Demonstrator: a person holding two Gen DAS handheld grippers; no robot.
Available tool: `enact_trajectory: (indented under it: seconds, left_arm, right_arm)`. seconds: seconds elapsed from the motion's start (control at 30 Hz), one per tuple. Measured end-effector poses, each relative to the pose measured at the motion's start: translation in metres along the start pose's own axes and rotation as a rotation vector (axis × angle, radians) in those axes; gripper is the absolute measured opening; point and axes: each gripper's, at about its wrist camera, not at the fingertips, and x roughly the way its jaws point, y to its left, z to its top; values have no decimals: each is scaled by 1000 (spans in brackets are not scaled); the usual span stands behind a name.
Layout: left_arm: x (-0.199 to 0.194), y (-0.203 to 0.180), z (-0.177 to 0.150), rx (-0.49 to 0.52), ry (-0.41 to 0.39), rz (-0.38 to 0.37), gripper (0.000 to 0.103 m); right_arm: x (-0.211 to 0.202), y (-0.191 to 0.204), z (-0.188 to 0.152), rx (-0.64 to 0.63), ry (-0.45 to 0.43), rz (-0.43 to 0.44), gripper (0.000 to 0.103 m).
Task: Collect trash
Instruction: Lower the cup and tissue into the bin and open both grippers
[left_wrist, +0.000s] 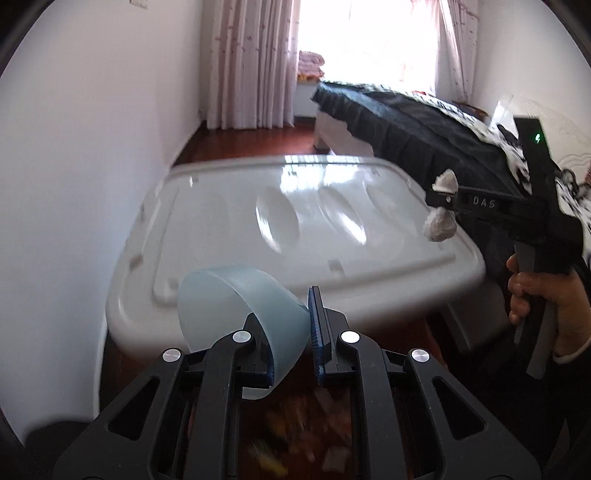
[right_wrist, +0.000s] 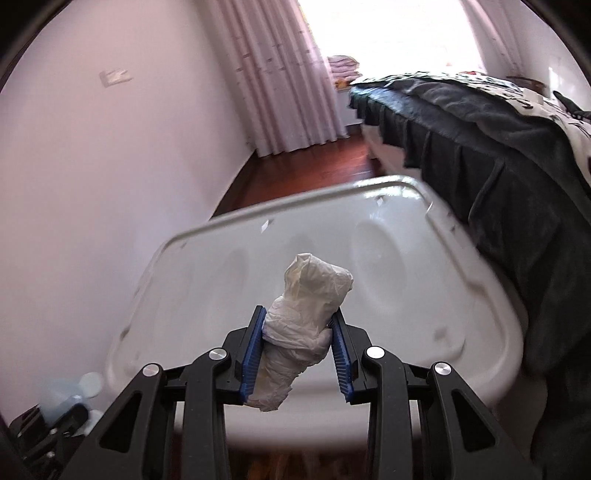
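Daylight floods in through the window (left_wrist: 369, 40), blown out white. Glare streaks the plastic lid (left_wrist: 295, 221). Fisheye bends the walls, corners go black, and the floor clutter (left_wrist: 295, 435) smears with motion blur.

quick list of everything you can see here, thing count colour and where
plastic cup: 1, translucent pale blue, wall pinched in the left gripper, tipped on its side
wad of crumpled plastic: 1, white, clamped in the right gripper
storage bin lid: 1, light grey, in front of both grippers, between wall and bed
bed: 1, dark cover with a black and white patterned spread, right of the bin
curtains: pale pink, at the bright window at the far end
floor: reddish brown wood; blurred colourful bits below the left gripper, cannot tell what
walls: white, left side
left gripper: 1, black with blue pads, shut on the cup
right gripper: 1, black with blue pads, shut on the wad
hand: 1, around the right gripper's handle
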Motion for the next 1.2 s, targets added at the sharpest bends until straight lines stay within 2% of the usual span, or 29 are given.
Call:
enact_trajectory:
  seconds: [0.07,0.2,0.4,0.5,0.63,0.83,0.9,0.93,0.97,1.0,1.07,1.2]
  left_arm:
    - [0,-2,-23,-25,37,-34,14]
    - [7,-4,-56,-26,87,-39,14]
    - [15,6,-76,-17,124,-12,14]
    - [23,10,-87,-31,168,-9,14]
    - [34,10,-97,-34,224,-10,14]
    - [37,6,-101,-24,244,-8,14]
    - [38,5,-101,-20,246,19,21]
    - [37,4,-101,-14,241,43,43]
    - [36,3,-101,-12,235,54,69]
    - [33,4,-100,-15,208,56,75]
    - [27,4,-98,-19,176,48,77]
    - [28,2,-99,-11,186,48,78]
  right_arm:
    - [-13,10,-25,-15,27,23,34]
    - [-29,21,-74,-41,76,34,34]
    - [-22,15,-127,-29,176,27,34]
    - [-16,14,-146,-34,218,14,34]
    - [-13,16,-154,-51,246,14,34]
    - [-12,20,-163,-80,255,19,35]
    - [-12,20,-164,-81,258,18,41]
    - [-10,21,-161,-79,255,11,54]
    - [-11,20,-161,-77,248,3,58]
    - [-12,20,-159,-76,239,-5,58]
    - [-14,18,-159,-68,235,-5,59]
    - [-13,15,-158,-51,234,-10,59]
